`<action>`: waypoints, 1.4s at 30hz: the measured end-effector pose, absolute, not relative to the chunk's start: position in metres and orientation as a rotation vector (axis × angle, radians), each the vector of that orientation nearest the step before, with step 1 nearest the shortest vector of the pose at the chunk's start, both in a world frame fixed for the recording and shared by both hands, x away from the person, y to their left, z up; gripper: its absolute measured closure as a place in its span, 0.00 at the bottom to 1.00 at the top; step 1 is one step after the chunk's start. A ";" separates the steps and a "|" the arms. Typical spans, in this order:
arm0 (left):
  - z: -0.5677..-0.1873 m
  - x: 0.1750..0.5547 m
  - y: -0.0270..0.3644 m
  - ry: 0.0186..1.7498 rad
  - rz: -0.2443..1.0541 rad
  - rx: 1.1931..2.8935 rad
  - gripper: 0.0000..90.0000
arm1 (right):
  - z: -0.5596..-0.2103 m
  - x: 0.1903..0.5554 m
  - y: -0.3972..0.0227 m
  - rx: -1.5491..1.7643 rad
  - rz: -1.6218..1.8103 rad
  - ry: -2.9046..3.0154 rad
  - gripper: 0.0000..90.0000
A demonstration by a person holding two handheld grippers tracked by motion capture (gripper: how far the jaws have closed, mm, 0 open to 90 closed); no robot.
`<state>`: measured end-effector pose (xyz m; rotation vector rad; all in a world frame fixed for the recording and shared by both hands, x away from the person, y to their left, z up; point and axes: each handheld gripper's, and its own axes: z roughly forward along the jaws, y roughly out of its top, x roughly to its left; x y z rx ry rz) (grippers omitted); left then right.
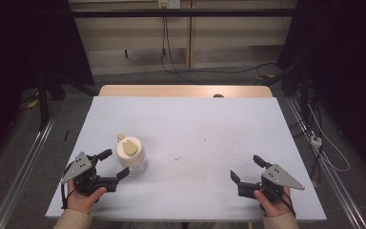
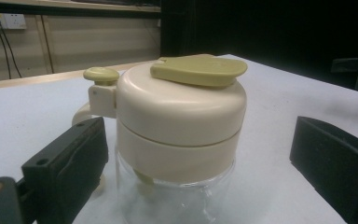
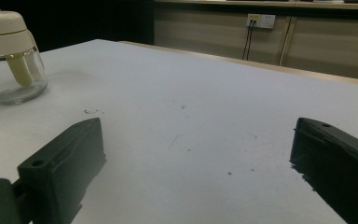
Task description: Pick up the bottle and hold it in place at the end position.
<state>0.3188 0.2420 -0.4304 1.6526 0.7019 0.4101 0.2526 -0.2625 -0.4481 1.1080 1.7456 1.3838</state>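
Observation:
A clear glass jar with a cream lid and an olive-green flap (image 1: pixel 131 153) stands on the left half of the table. In the left gripper view the jar (image 2: pixel 179 135) looms close between the jaws, its lid knob at the left. My left gripper (image 1: pixel 113 165) is open just left of the jar, not touching it. My right gripper (image 1: pixel 248 170) rests open near the front right of the table with nothing between its fingers. In the right gripper view the jar (image 3: pixel 9 56) sits far off at the upper left, and the right gripper (image 3: pixel 196 168) is open over bare table.
The table has a pale blue-grey top (image 1: pixel 195 124) with a wooden strip at the far edge (image 1: pixel 186 90). Small dark specks (image 1: pixel 177 157) mark its middle. Cables trail on the floor behind and to the right (image 1: pixel 319 143). Metal rails run along both sides.

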 end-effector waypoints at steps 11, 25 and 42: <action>-0.430 0.320 0.241 0.696 0.411 1.656 0.04 | -0.448 0.253 -0.262 1.108 1.383 1.747 0.03; -0.434 0.327 0.227 0.711 0.414 1.741 0.03 | -0.448 0.253 -0.263 1.110 1.391 1.745 0.03; -0.440 0.349 0.206 0.790 0.484 1.790 0.04 | -0.448 0.251 -0.263 1.109 1.391 1.752 0.04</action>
